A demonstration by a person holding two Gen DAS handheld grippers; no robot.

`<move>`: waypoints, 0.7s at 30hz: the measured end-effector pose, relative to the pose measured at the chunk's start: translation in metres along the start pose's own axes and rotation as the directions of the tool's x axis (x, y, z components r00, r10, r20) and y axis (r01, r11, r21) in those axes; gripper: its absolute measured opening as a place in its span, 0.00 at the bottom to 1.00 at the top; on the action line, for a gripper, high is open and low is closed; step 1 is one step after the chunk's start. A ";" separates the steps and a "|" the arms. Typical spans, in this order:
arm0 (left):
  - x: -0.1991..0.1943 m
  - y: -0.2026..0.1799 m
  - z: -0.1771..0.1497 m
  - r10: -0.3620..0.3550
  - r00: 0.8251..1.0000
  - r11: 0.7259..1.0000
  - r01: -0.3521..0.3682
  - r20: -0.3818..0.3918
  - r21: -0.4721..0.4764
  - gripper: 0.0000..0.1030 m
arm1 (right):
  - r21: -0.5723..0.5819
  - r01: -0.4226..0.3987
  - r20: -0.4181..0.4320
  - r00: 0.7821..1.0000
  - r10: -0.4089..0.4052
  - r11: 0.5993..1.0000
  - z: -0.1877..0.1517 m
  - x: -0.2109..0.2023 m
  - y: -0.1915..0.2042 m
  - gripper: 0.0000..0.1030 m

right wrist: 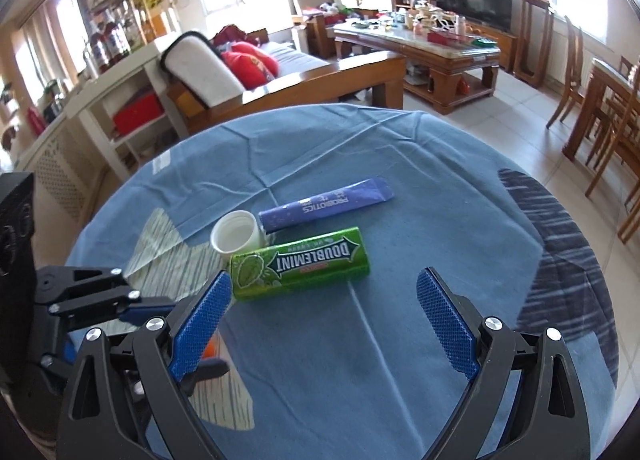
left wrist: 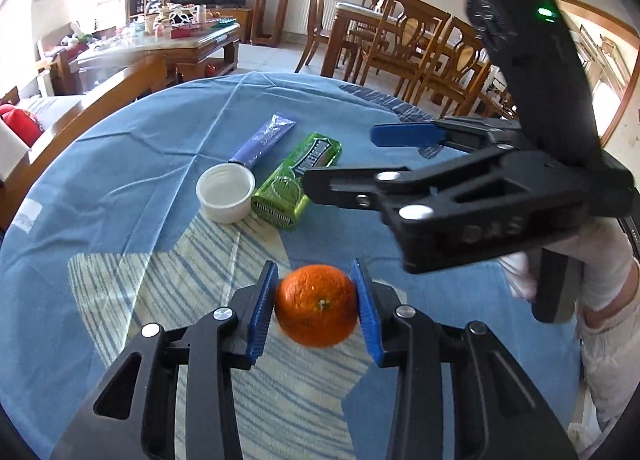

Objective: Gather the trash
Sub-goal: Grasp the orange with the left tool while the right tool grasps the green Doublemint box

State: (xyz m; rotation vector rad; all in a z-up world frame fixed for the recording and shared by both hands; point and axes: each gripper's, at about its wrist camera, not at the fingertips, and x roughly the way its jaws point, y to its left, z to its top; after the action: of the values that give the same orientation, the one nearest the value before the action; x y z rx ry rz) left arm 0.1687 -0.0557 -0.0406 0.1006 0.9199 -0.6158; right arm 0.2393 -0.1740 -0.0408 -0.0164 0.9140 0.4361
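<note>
In the left wrist view the left gripper point(left wrist: 316, 302) sits low in the frame with its blue pads point(left wrist: 262, 312) closed in against both sides of the orange point(left wrist: 316, 306); it looks gripped, the fruit resting on the blue tablecloth point(left wrist: 132, 164). The right gripper point(right wrist: 326, 324) stands wide with nothing between its fingers, pointed at the green gum pack point(right wrist: 300, 264) in the centre of the right wrist view. Touching the pack's upper left is the white cup point(right wrist: 236, 234), and just above lies the purple sachet point(right wrist: 324, 204). To do this step well, I judge the left hand should lift the orange straight up with the squeeze kept even, since a round fruit can roll out sideways. The right one would best straddle the pack across its narrow width, approaching from the lower right so the left finger does not knock the cup. The two grippers crowd each other at the lower left of the right wrist view; the cloth's right side and lower middle lie bare, with the table's edge curving around beyond.
</note>
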 end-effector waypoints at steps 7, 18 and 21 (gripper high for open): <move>-0.006 0.001 -0.009 -0.002 1.000 1.000 0.002 -0.006 0.020 0.36 | -0.077 0.024 -0.037 0.999 -0.027 0.997 0.004 0.019 0.019 0.89; -0.012 0.006 -0.011 0.019 1.000 1.000 -0.019 -0.008 0.020 0.36 | -0.071 0.029 -0.042 0.999 -0.032 0.997 0.002 0.025 0.019 0.80; -0.013 0.005 -0.009 0.026 1.000 0.999 -0.026 0.000 0.024 0.36 | -0.041 0.028 -0.030 0.999 -0.029 0.999 -0.002 0.019 0.015 0.80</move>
State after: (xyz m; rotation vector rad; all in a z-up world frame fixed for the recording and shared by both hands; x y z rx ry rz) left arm 0.1593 -0.0425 -0.0372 0.1337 0.9103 -0.6030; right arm 0.2424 -0.1537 -0.0537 -0.0734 0.9338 0.4285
